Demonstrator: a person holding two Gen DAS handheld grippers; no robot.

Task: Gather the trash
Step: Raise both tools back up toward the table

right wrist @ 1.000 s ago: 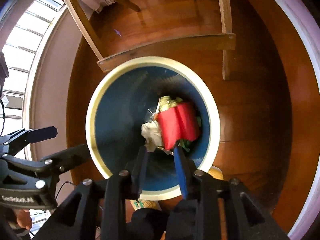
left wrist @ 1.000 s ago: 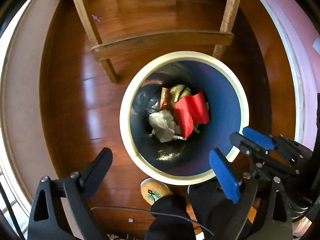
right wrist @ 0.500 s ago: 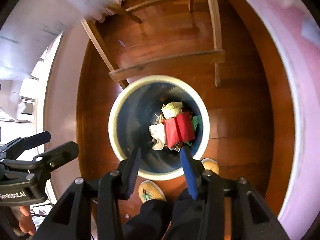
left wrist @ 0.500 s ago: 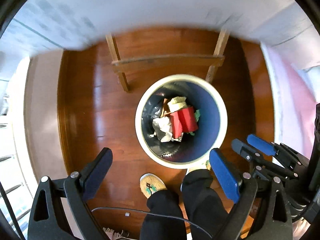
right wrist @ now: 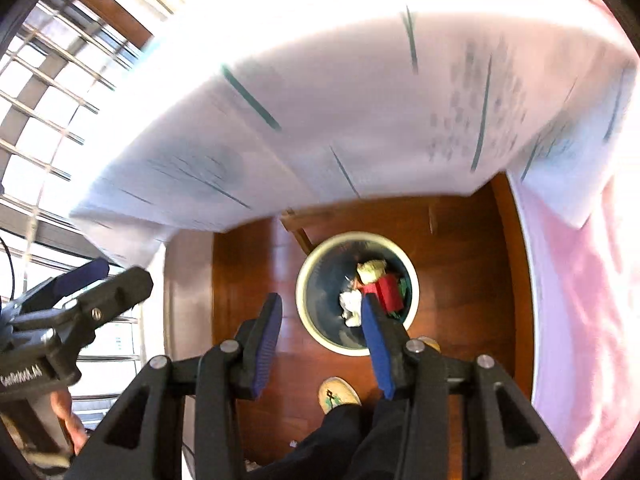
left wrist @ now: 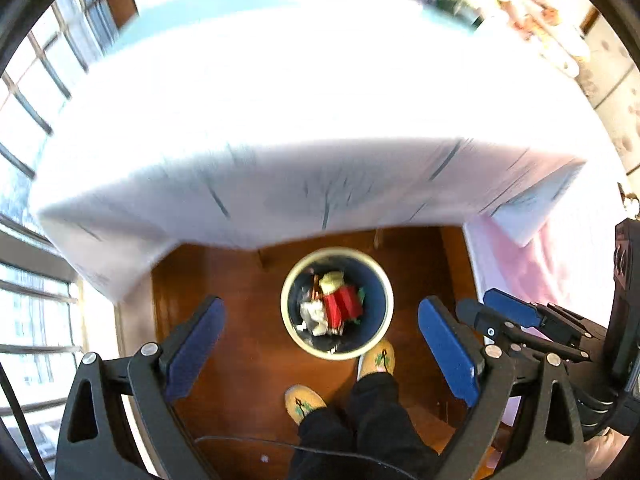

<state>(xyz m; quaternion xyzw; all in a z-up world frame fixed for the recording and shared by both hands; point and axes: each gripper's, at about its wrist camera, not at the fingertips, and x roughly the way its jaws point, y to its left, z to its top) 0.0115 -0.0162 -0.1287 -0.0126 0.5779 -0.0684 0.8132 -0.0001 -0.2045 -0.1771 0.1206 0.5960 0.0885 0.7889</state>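
Far left: bright multi-pane window [left wrist: 28,128], blurred. Next over, left gripper [left wrist: 320,344] with blue-padded fingers [left wrist: 192,344] spread wide, nothing between them, high over dark polished wood floor [left wrist: 240,320]. Centre, on that floor: round cream-rimmed bin with dark blue inside [left wrist: 289,320], upright, holding the trash: red folded wrapper [left wrist: 342,304], crumpled white paper [left wrist: 314,314] touching its left side, yellowish crumpled piece [left wrist: 334,279] just above the red one. Just below bin: two tan slippers with green motif [left wrist: 304,402], dark trouser legs [left wrist: 360,420] above them; right slipper touching or nearly touching bin rim, cannot tell which. Above bin, filling upper frame: white cloth-covered table [left wrist: 320,152], overexposed and motion-blurred, wooden frame partly showing underneath [right wrist: 298,232]. Right of bin: right gripper [right wrist: 320,340], blue pads [right wrist: 266,340] parted moderately, empty; in its own view right pad overlaps bin's lower edge. Far right: pale pink fabric [left wrist: 532,272] hanging to the floor.
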